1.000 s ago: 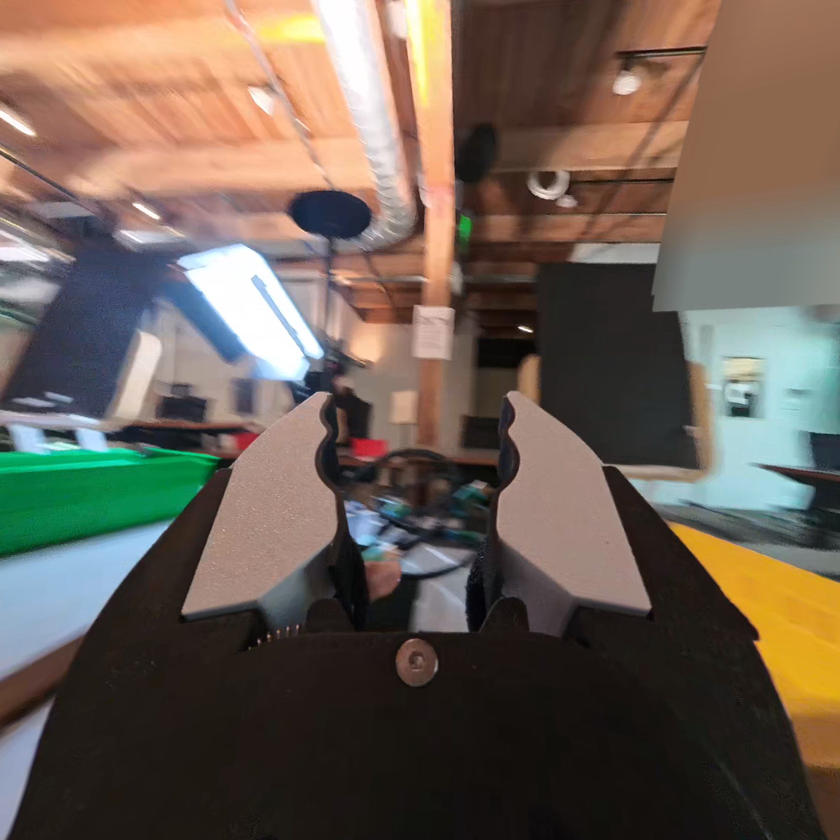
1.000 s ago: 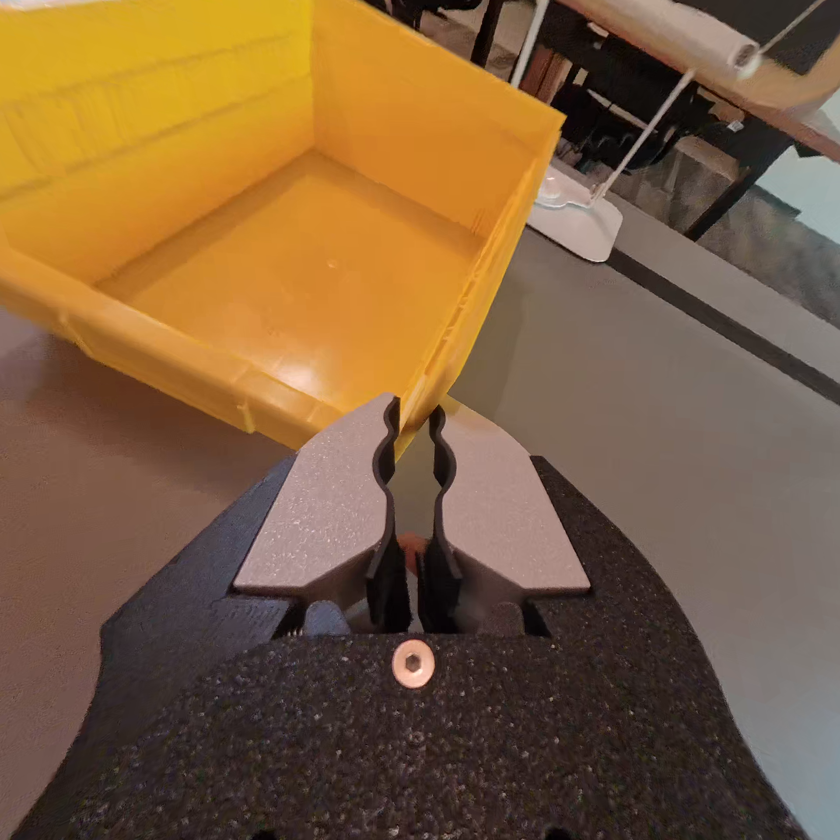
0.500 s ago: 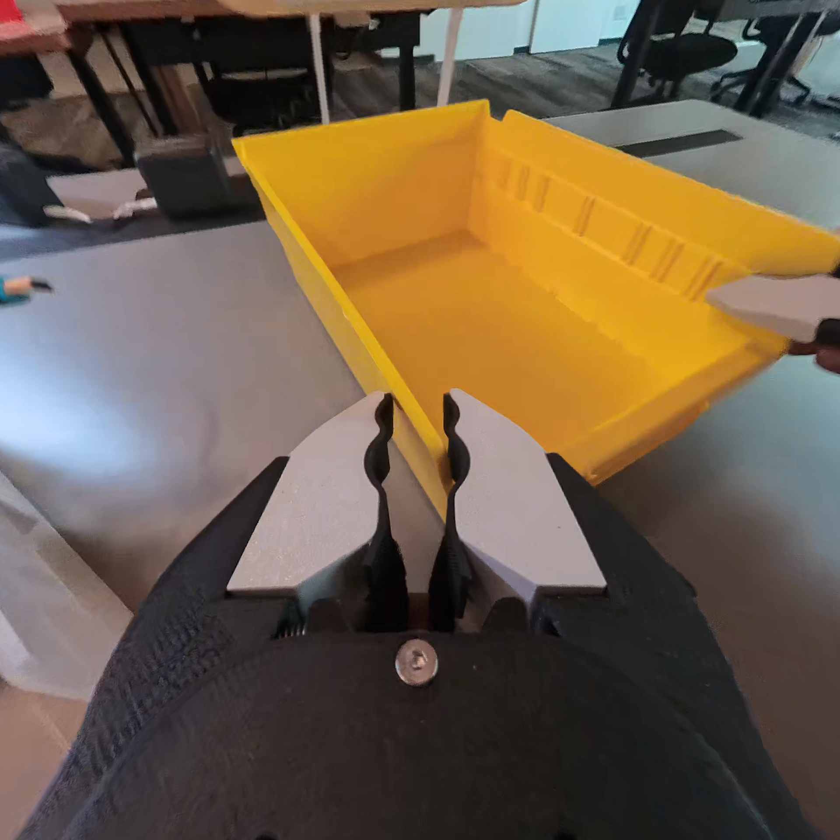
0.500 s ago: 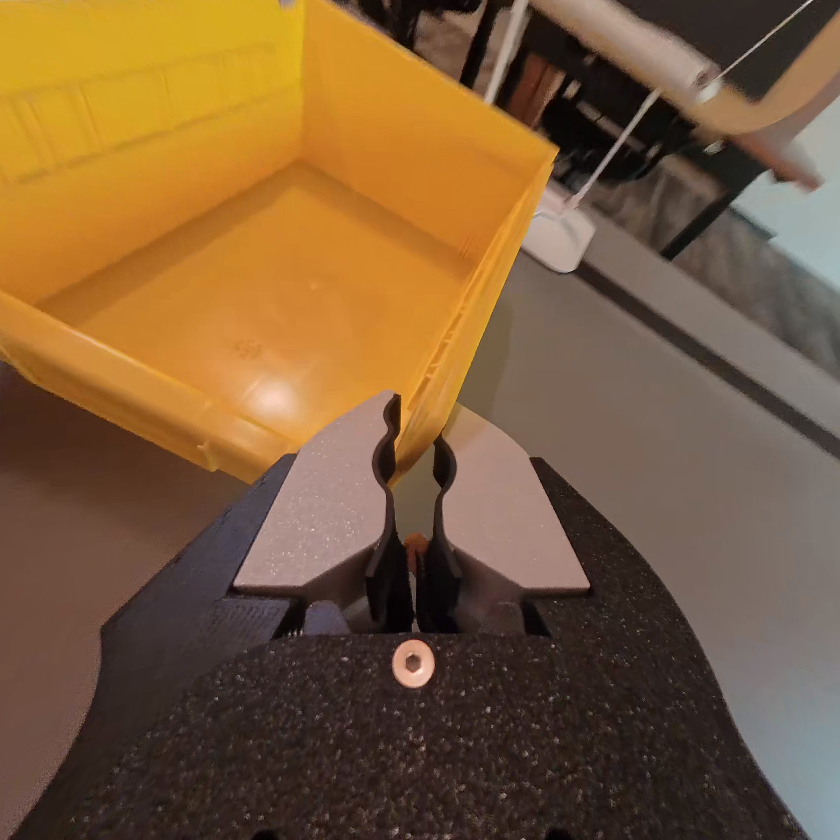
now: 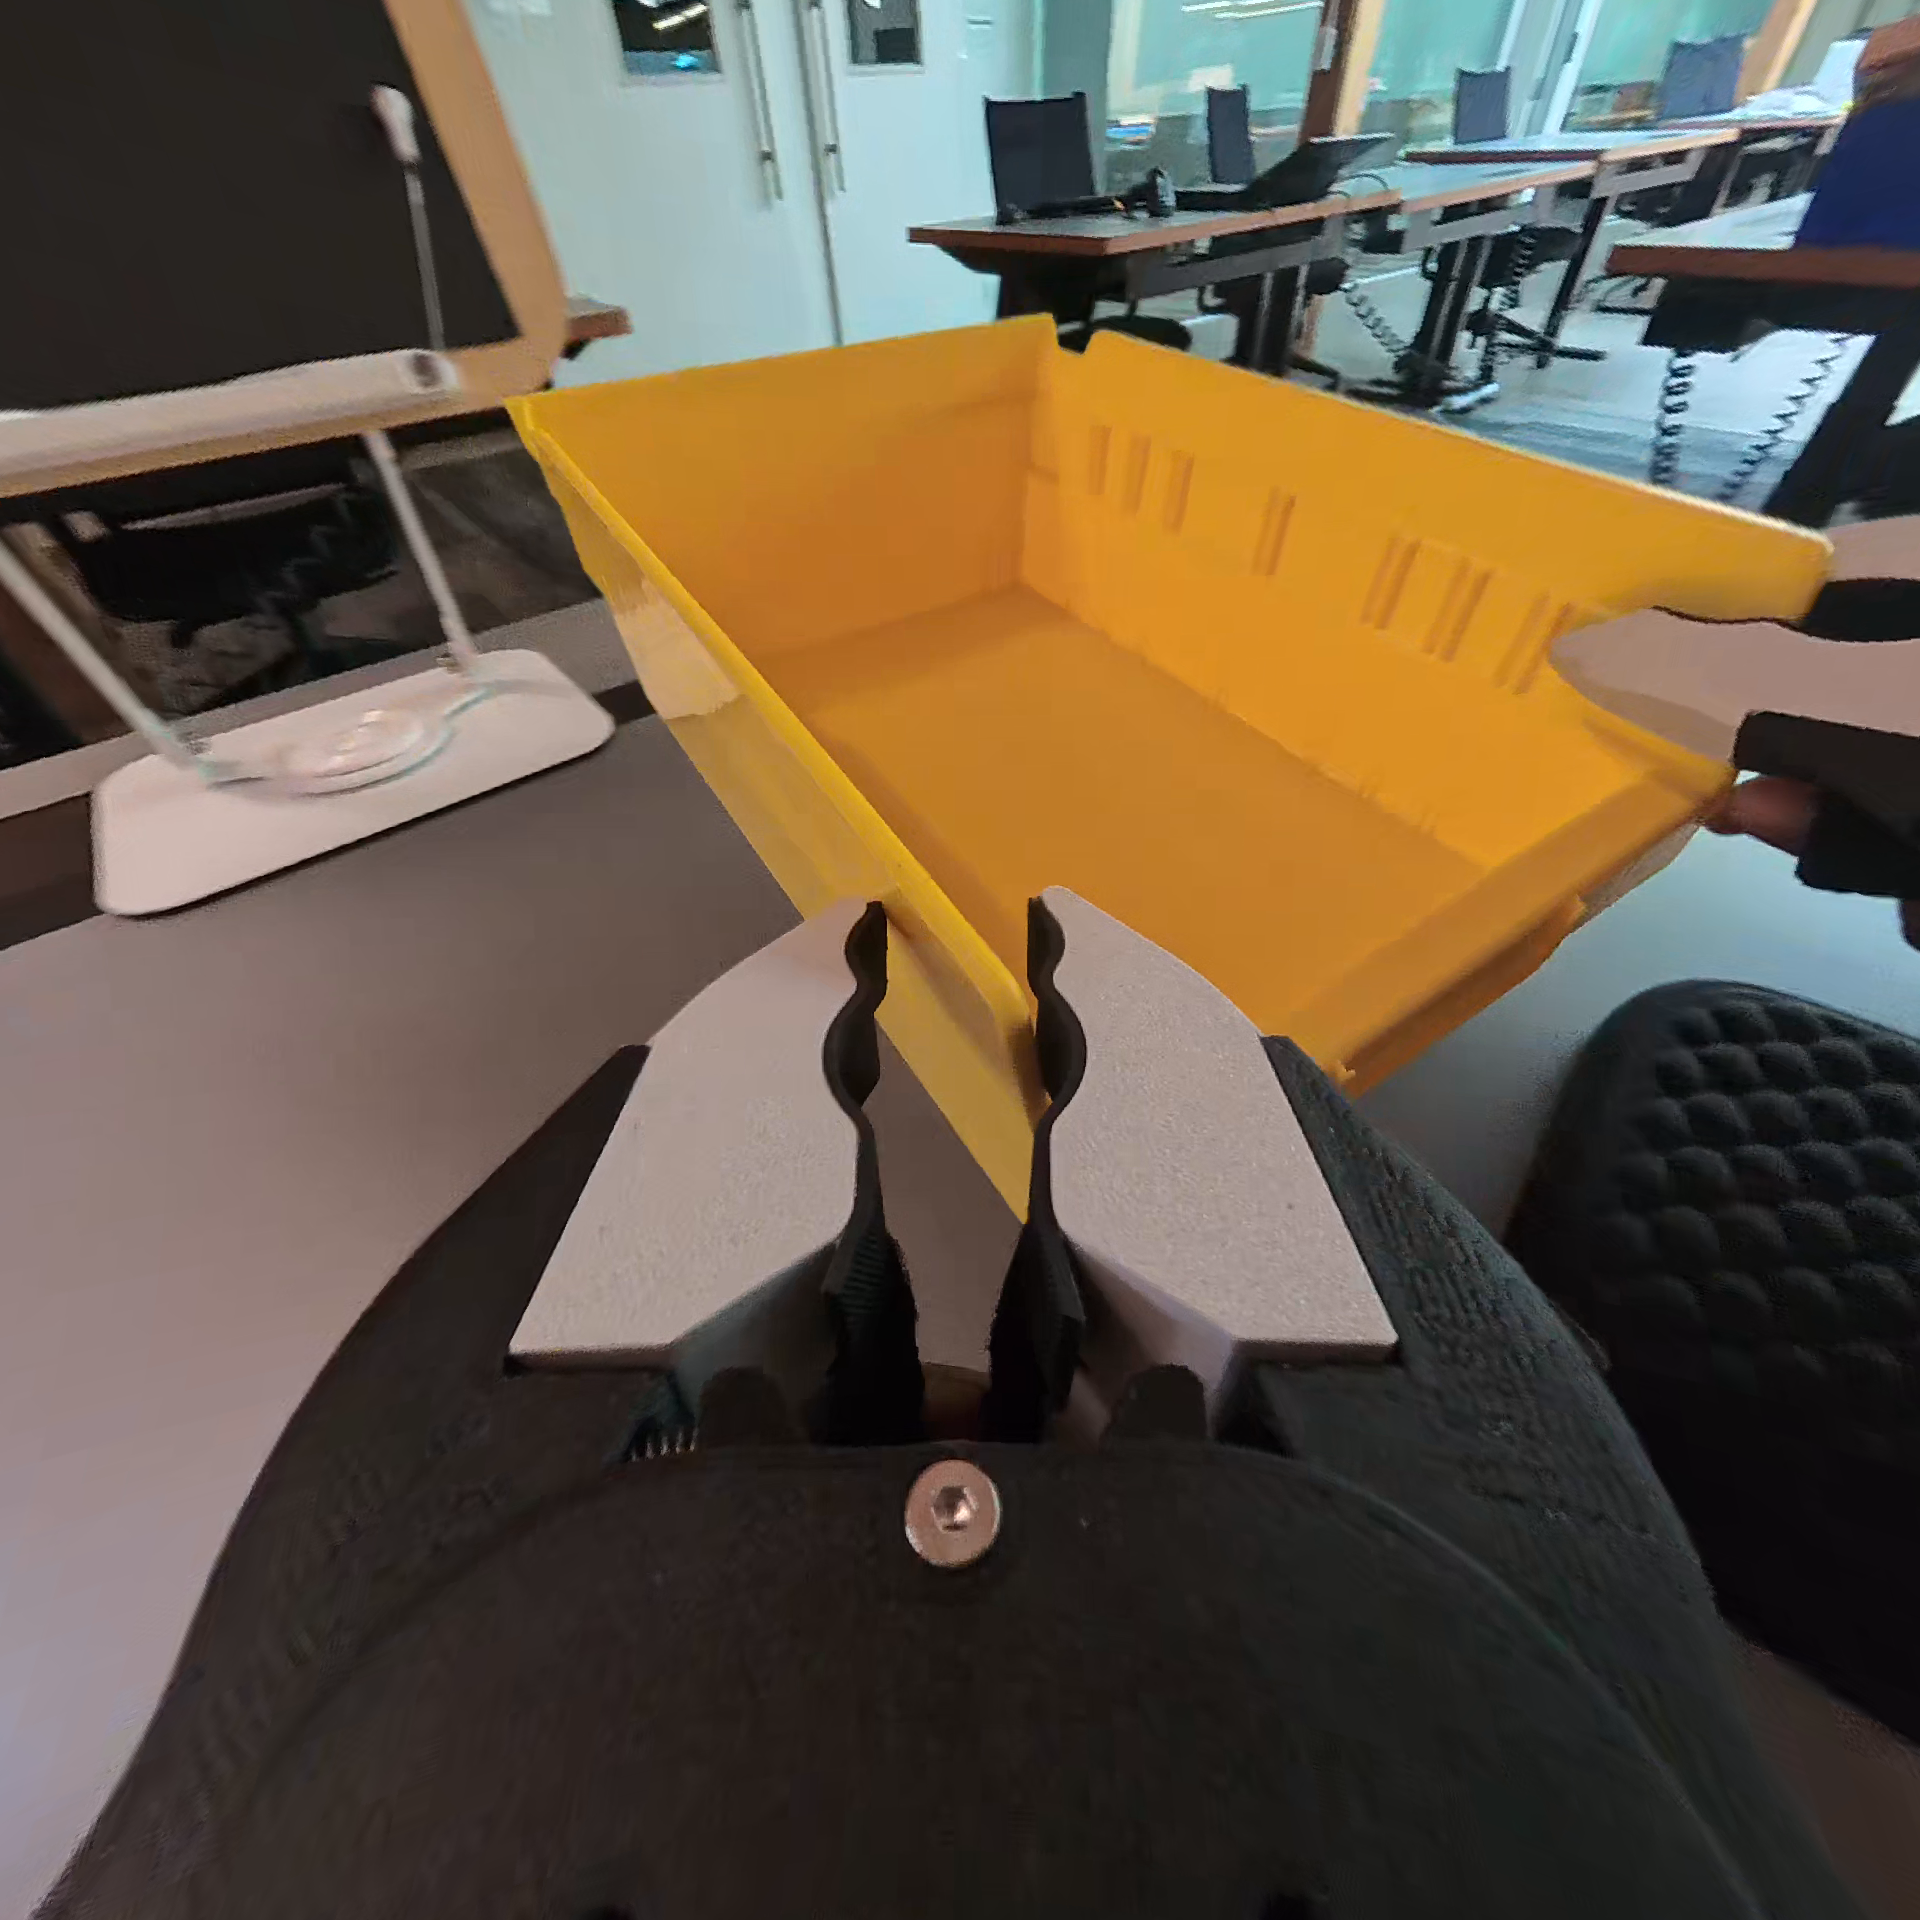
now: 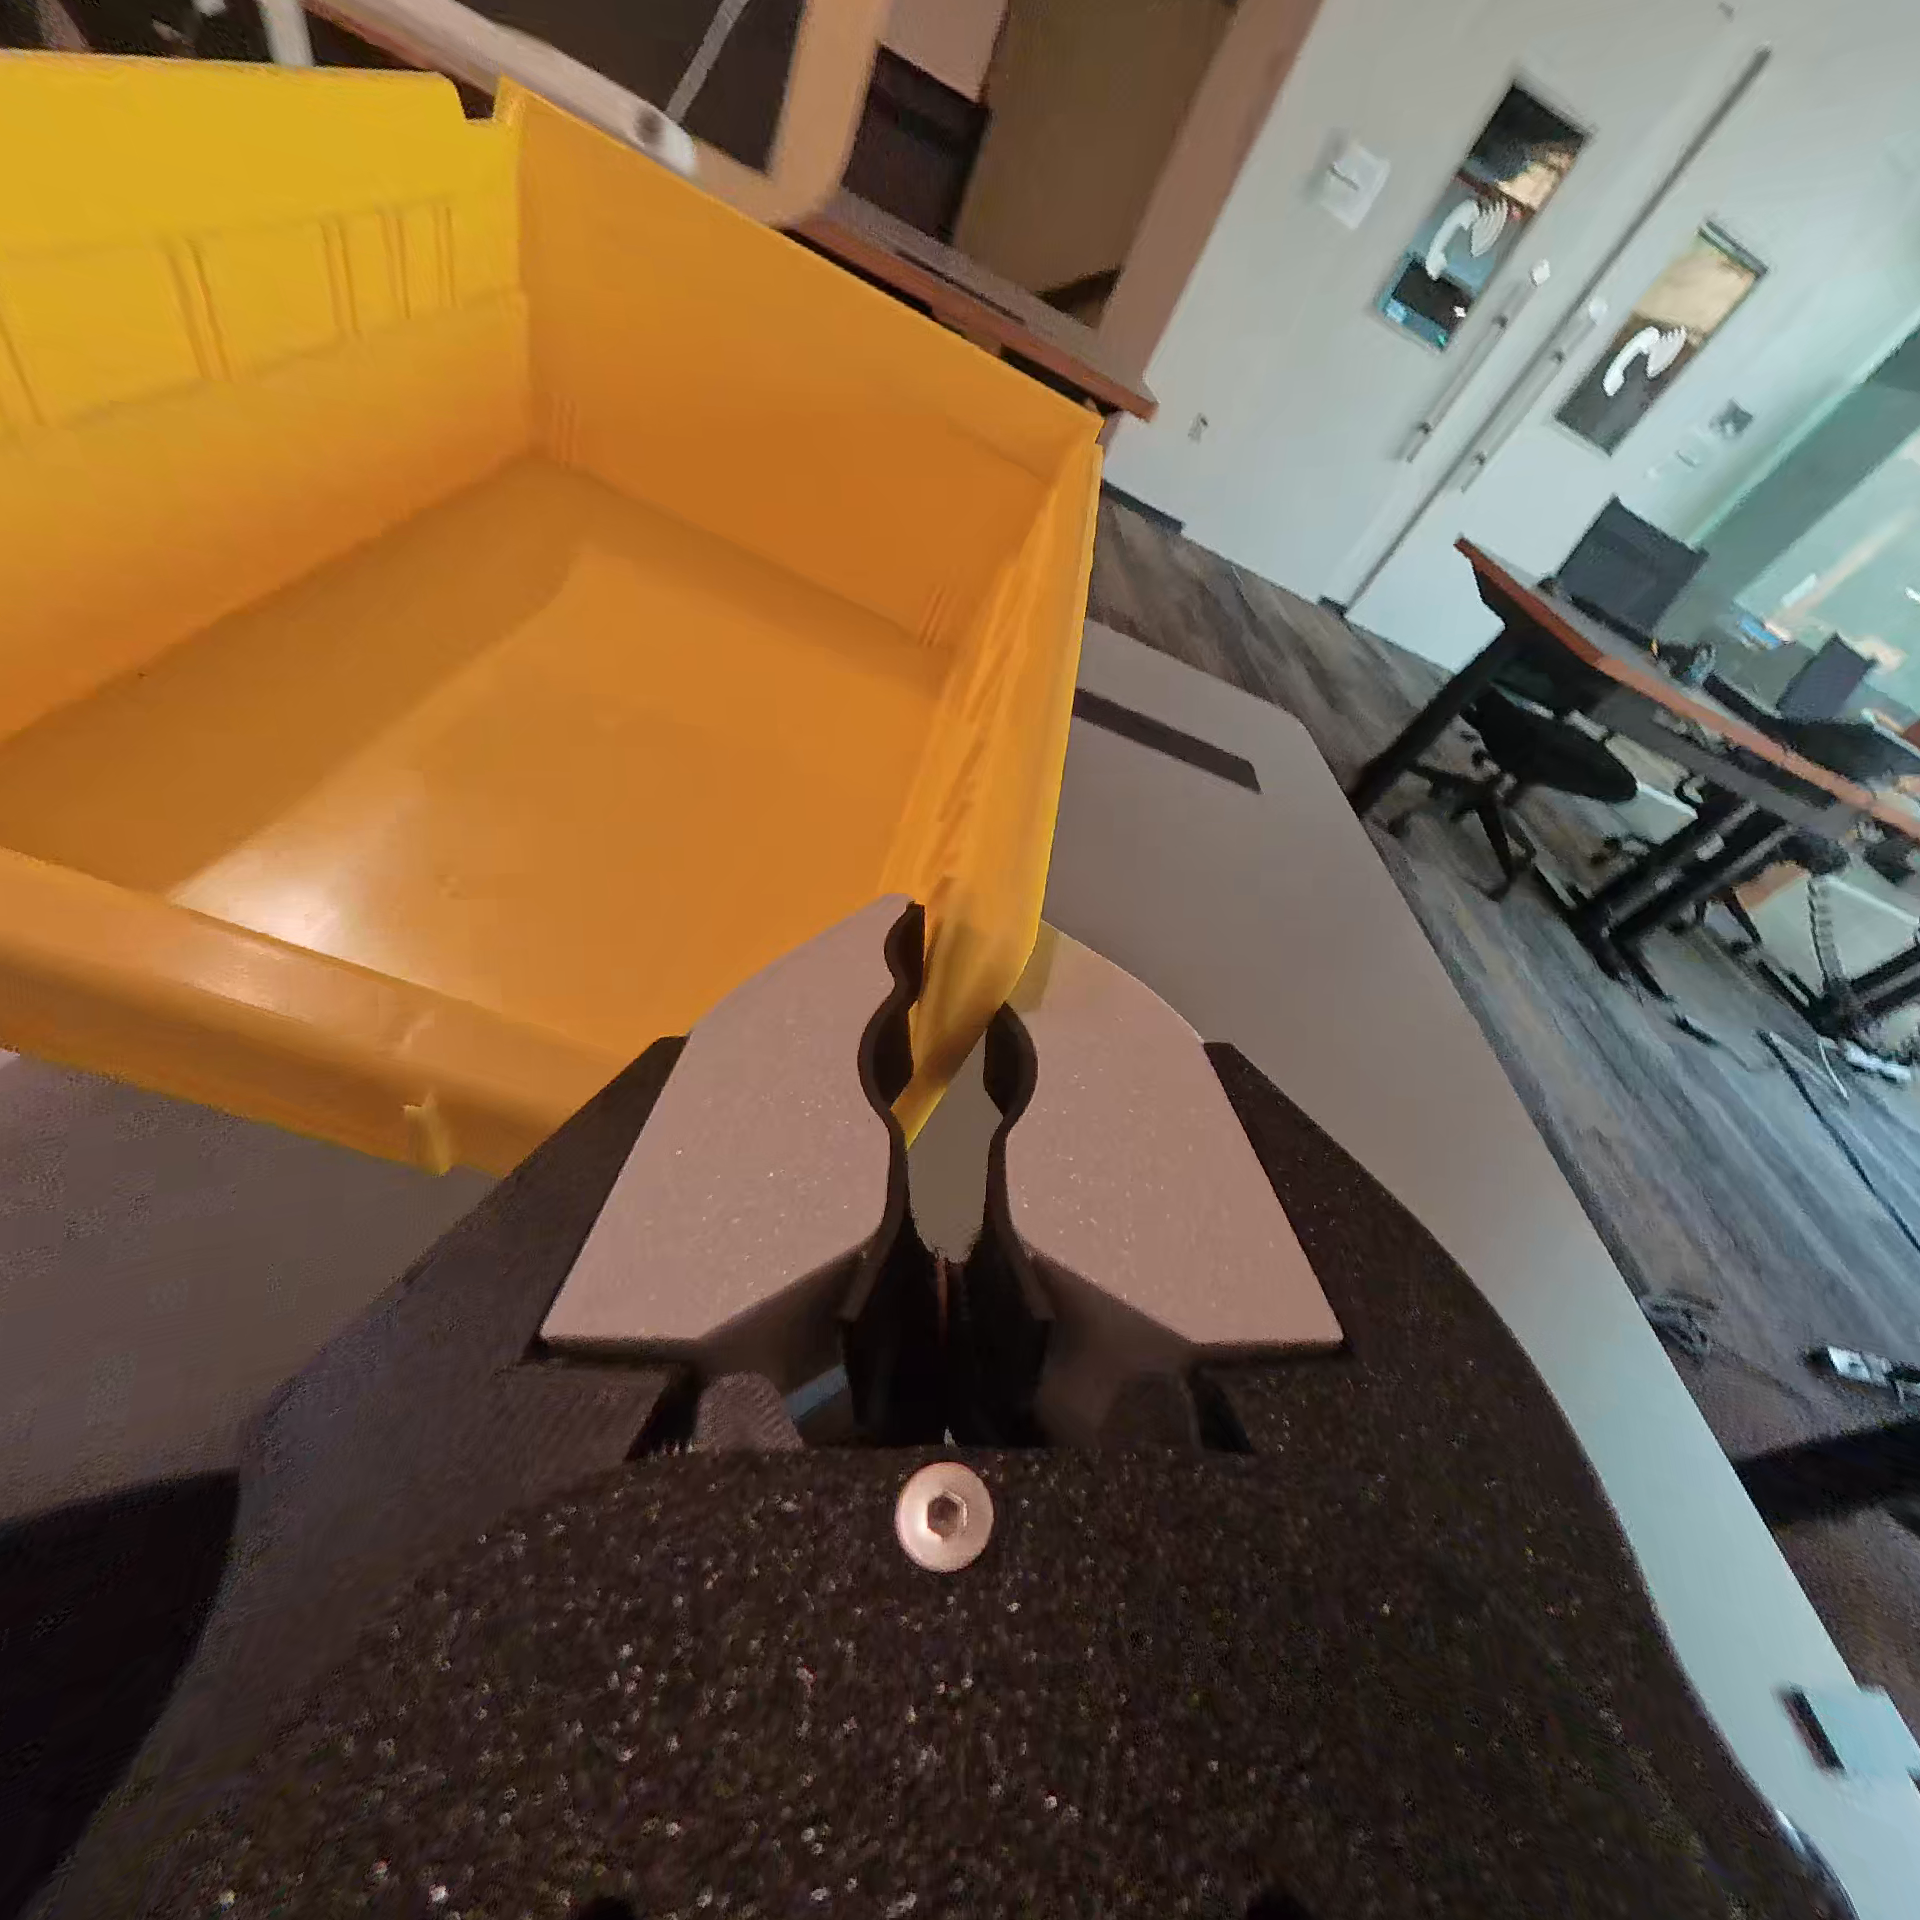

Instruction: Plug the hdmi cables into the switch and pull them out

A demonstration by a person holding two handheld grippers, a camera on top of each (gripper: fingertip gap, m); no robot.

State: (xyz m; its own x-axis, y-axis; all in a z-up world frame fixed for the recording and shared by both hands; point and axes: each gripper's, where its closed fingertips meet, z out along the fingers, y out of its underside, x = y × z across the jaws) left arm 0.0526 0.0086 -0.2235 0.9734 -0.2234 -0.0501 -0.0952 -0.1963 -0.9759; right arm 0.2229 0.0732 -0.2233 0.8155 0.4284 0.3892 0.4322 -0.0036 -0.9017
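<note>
No HDMI cable or switch shows in either view. An empty yellow plastic bin (image 5: 810, 499) sits between my two grippers over the grey table (image 5: 312, 1091). My left gripper (image 5: 951, 935) is shut on the near end of the bin's left side wall. My right gripper (image 6: 961, 987) is shut on the near end of the bin's right side wall (image 6: 997, 727). The right gripper also shows at the right edge of the left wrist view (image 5: 1714, 675), clamped on that wall. The bin looks tilted, and its near end looks raised off the table.
A white lamp base (image 5: 343, 769) with thin rods stands on the table left of the bin. A black mesh chair back (image 5: 1745, 1247) is close on the right. The table's right edge (image 6: 1455, 1091) drops to a wooden floor. Desks and office chairs stand behind.
My left gripper swung down from facing the ceiling and closed on the bin's left wall. Both views have tipped upward with the bin, so more of the room shows behind it.
</note>
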